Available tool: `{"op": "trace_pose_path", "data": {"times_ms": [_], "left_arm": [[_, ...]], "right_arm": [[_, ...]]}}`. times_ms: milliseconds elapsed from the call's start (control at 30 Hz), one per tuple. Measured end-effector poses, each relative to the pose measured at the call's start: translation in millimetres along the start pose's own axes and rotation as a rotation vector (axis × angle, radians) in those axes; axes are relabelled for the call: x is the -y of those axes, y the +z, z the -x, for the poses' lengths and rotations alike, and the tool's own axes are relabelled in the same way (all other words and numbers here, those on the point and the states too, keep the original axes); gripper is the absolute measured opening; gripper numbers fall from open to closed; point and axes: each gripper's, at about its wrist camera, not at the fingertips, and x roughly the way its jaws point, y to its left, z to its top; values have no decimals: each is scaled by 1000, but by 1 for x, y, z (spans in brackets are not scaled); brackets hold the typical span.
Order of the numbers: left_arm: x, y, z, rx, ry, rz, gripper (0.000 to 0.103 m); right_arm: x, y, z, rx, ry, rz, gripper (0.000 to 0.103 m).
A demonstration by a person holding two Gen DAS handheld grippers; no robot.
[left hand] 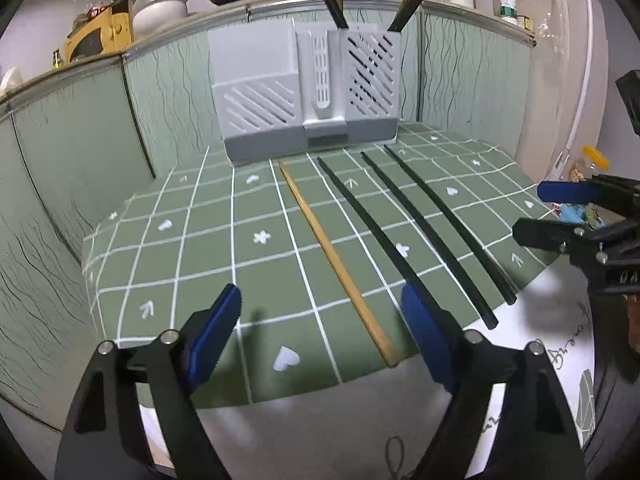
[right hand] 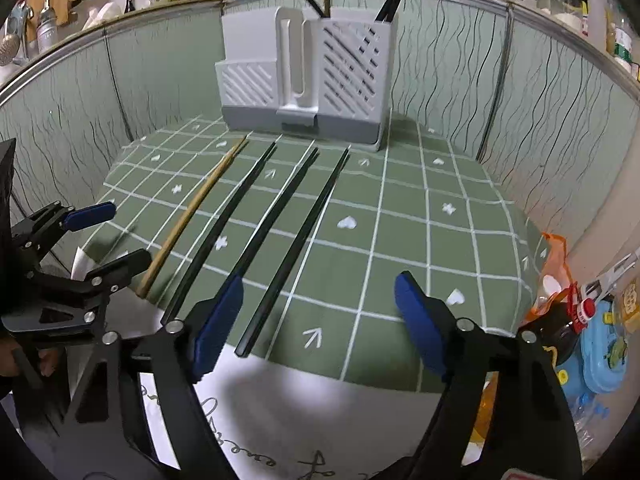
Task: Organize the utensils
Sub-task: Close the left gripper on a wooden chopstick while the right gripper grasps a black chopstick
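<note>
Left wrist view: the left gripper (left hand: 320, 336) is hovering over the near edge of a green checked cloth (left hand: 200, 240), its blue-padded jaws standing wide apart and gripping nothing. The near end of a wooden chopstick (left hand: 340, 268) is lying on the cloth between the pads, touching neither. Three black chopsticks (left hand: 404, 248) are lying to its right, roughly parallel and apart from one another, all pointing toward a grey-and-white utensil holder (left hand: 312, 92) standing at the far edge of the cloth. Several chopsticks are already standing in its right compartment, though their tops are cut off by the frame.

Right wrist view: the right gripper (right hand: 320, 320) is likewise standing wide open and empty, with the near end of the rightmost black chopstick (right hand: 292, 256) lying between its pads.
</note>
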Motion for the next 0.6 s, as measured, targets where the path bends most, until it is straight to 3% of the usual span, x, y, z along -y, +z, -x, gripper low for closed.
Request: {"op": "trace_pose_path", "data": {"times_ms": [133,233,300,467,600], "left_arm": [[6,-2,-7,-17,9,5,68],[11,-4,-10,-30,24,0,57],[14,-7,-12,-48,31,-2,44],[21,-11,-12,-44,27,6,28],[26,-14,-11,-25,53,10,24]], "right_arm": [[-8,-6,-8,-14,7,6,66],[-16,-10,-14,-21,-4,19,57],[-20,-14,-19,-29,-4,23,54],[-24,-21,-23,-23,-21,-4,43],[-24,-29,-20,8,-39,-60,33]]}}
